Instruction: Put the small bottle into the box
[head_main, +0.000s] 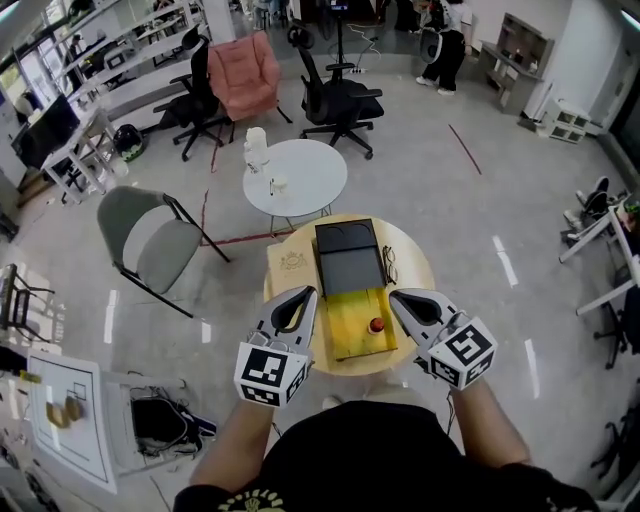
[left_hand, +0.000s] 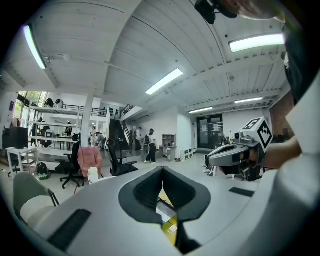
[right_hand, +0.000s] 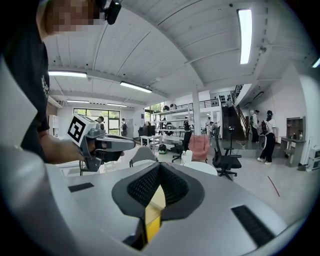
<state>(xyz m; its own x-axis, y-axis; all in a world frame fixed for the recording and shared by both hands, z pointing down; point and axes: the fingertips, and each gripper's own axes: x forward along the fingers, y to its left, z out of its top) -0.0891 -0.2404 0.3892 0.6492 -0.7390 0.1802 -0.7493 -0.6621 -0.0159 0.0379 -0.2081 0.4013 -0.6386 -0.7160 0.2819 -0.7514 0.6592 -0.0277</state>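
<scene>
An open box (head_main: 346, 258) lies on the round wooden table (head_main: 415, 262), its black half away from me and its yellow-lined half (head_main: 352, 322) toward me. A small bottle with a red top (head_main: 377, 325) rests on the yellow lining at the right. My left gripper (head_main: 309, 293) hovers at the box's left edge and my right gripper (head_main: 394, 296) at its right edge, both raised and pointing forward. In the left gripper view the pads (left_hand: 150, 190) meet with nothing between them. The right gripper view shows the same (right_hand: 150, 186). Each gripper sees the other (left_hand: 235, 154) (right_hand: 102, 143).
A tan card (head_main: 291, 265) and a pair of glasses (head_main: 389, 265) lie on the wooden table beside the box. Beyond stands a white round table (head_main: 310, 178) with a white bottle (head_main: 256, 148). A grey chair (head_main: 150, 240) is to the left, office chairs further back.
</scene>
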